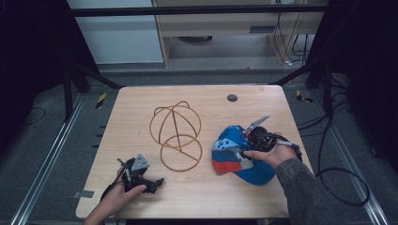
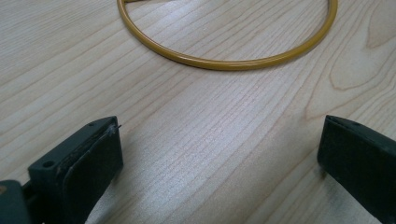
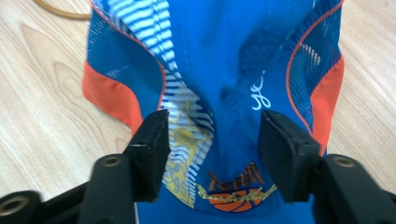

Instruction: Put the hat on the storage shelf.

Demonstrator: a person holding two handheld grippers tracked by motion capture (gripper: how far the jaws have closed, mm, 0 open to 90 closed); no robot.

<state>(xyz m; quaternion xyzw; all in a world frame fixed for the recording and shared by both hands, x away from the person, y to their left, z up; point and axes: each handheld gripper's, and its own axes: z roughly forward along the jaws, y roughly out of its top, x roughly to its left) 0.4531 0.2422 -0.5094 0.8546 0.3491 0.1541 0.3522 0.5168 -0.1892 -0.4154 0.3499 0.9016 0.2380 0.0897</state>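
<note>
A blue cap (image 1: pixel 230 152) with orange panels and a basketball print lies on the right half of the wooden table (image 1: pixel 211 197). My right gripper (image 1: pixel 246 147) rests on it. Seen in the right gripper view, the jaws of the right gripper (image 3: pixel 212 135) stand partly apart on either side of the cap's (image 3: pixel 224 70) crown, pressing into the fabric. A golden wire hat frame (image 1: pixel 176 136) stands at mid-table. My left gripper (image 1: pixel 157 182) lies low near the front left, open. The left gripper view shows the left gripper (image 2: pixel 219 144) with bare wood between its jaws and the frame's base ring (image 2: pixel 224 63) just ahead.
A small dark round disc (image 1: pixel 232 98) marks the table's far side. Black frame bars (image 1: pixel 89 75) and loose cables (image 1: pixel 338 178) surround the table on the floor. Bare wood lies along the front edge between my two hands.
</note>
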